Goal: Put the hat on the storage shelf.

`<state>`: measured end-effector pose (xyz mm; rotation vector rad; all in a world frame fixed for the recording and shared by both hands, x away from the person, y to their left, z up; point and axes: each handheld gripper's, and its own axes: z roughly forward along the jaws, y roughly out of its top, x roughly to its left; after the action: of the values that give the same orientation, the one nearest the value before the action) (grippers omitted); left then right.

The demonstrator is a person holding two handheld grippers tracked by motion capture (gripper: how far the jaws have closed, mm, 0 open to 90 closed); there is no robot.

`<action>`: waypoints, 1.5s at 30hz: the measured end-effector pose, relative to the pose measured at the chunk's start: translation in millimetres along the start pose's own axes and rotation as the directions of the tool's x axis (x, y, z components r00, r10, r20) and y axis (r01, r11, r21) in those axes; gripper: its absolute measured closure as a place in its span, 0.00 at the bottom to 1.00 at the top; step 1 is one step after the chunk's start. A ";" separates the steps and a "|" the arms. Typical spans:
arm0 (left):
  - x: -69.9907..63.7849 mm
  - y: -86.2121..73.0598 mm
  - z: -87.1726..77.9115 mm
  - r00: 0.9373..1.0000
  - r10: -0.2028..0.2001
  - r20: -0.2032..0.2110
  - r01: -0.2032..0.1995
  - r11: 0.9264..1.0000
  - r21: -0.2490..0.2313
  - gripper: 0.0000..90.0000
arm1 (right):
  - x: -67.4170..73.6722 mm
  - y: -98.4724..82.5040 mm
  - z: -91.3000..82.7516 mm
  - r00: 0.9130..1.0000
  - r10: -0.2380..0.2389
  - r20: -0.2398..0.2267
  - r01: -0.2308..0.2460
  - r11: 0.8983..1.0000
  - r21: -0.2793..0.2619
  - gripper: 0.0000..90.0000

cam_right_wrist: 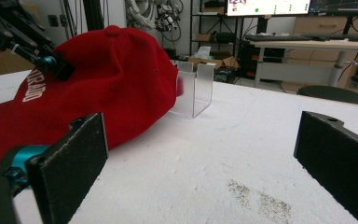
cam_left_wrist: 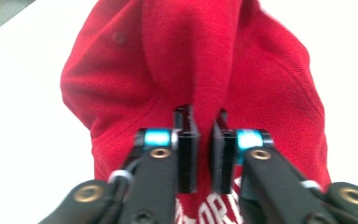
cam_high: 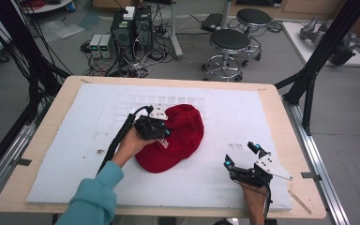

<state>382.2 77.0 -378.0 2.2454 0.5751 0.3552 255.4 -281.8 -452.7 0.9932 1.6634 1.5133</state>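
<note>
Because the left claw (cam_left_wrist: 205, 140) has only a thin ridge of red cloth clenched between its pads, near the front panel of the red cap (cam_high: 178, 136), the grip looks like the weak point here — a pinch of soft fabric, not the stiff brim. The cap lies on the white foam sheet (cam_high: 98, 117) covering the counter, its crown bulging up ahead of that claw and the white lettering sitting just below the pads. If the claw is raised quickly, I judge the fold could slide out and the cap drop back, or the cloth could stretch and drag the brim across the foam rather than lift clean.

The right claw (cam_high: 243, 157) hovers well apart, to the right of the cap, jaws spread wide and gripping nothing. From its own view a clear plastic stand (cam_right_wrist: 193, 88) sits just behind the cap, beyond the crown — close enough that a swing or shove of the cap away from the claws might knock it over. Whether cap and stand touch, I cannot tell.
</note>
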 end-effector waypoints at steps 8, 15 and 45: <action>3.4 -0.4 -6.3 1.000 -0.024 0.012 0.024 0.999 -0.035 0.96 | -1.2 0.0 0.1 1.000 -0.001 -0.001 0.001 1.000 -0.008 0.02; 5.2 0.8 -13.4 0.998 -0.059 0.020 0.061 0.992 -0.114 0.96 | -0.8 0.1 -0.2 1.000 0.006 0.001 -0.006 1.000 -0.006 0.02; 19.0 5.3 -55.6 0.988 -0.146 0.045 0.149 0.861 -0.487 0.96 | 34.5 57.8 27.1 0.991 0.047 -0.123 -0.040 0.997 0.060 0.05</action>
<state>376.5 118.1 -336.0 1.7018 0.5750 0.3675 267.8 -236.4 -397.5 0.9890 1.7918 1.5924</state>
